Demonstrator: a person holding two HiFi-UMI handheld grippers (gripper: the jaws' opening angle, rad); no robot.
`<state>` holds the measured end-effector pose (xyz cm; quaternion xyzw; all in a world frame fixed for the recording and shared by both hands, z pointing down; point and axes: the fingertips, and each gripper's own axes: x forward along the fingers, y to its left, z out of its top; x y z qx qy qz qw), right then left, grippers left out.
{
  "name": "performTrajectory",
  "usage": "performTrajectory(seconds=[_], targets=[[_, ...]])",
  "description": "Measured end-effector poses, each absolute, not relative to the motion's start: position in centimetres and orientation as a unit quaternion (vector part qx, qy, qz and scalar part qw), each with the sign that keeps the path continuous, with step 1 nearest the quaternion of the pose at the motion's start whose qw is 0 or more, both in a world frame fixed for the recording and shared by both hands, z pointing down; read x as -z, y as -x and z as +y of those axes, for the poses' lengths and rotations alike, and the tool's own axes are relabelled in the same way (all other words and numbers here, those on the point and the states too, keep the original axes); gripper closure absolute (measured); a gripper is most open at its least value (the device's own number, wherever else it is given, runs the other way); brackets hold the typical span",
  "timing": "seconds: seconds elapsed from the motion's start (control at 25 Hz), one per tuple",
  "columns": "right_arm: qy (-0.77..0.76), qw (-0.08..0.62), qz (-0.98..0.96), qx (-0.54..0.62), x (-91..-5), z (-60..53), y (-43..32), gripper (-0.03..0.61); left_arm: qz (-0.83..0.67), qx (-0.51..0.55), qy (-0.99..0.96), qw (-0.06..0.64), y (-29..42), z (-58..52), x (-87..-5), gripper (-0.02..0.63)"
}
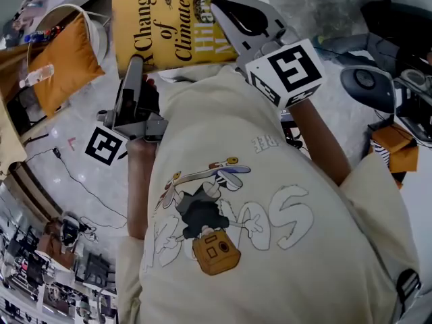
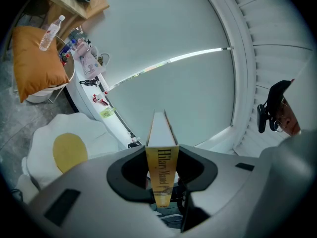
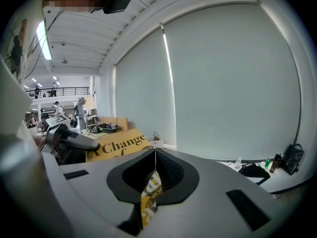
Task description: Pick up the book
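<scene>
A yellow book (image 1: 172, 25) titled "A Change of Climate" is held up off the floor in front of the person's chest. My left gripper (image 1: 135, 65) grips it at its lower left. In the left gripper view the book's spine (image 2: 161, 170) stands upright between the jaws of my left gripper (image 2: 162, 185), both pads pressing on it. My right gripper (image 1: 233, 12) holds the book at its right side. In the right gripper view, my right gripper (image 3: 151, 192) is shut on a thin yellow cover edge (image 3: 150, 202), with the front cover (image 3: 116, 147) spread to the left.
An orange cushion (image 1: 64, 63) with a plastic bottle (image 2: 51, 32) on it lies in a white round chair at the left. A fried-egg shaped cushion (image 2: 69, 150) lies below. Black gear (image 1: 368, 83) sits at the right. A thin cable (image 1: 81, 184) runs over the grey floor.
</scene>
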<state>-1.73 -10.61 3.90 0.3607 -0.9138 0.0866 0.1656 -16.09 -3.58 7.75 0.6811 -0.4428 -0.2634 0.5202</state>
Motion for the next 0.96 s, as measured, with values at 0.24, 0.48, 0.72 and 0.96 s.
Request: performTrajectory(seconds=[0.24,0.48,0.72,0.96], targets=[[-0.364,0.171,-0.912,-0.083,-4.4,-9.9,2.3,0.555,-0.444,0.264,-0.677,0.524,16.5,-3.6,-8.0,0.466],[-0.369,0.179,-0.908,-0.088,-4.6,-8.6,2.1,0.555,-0.46,0.272,-0.666,0.52,17.2,-3.2,-8.1,0.466],[-0.384,0.184,-0.899,-0.102,-2.1,-7.2,0.8,0.554,-0.456,0.278,-0.663,0.525,16.4,-2.1,-5.3,0.467],[-0.39,0.184,-0.897,-0.1,5.0,-7.9,-1.1,0.555,-0.453,0.286,-0.66,0.526,14.6,-2.7,1.6,0.466]])
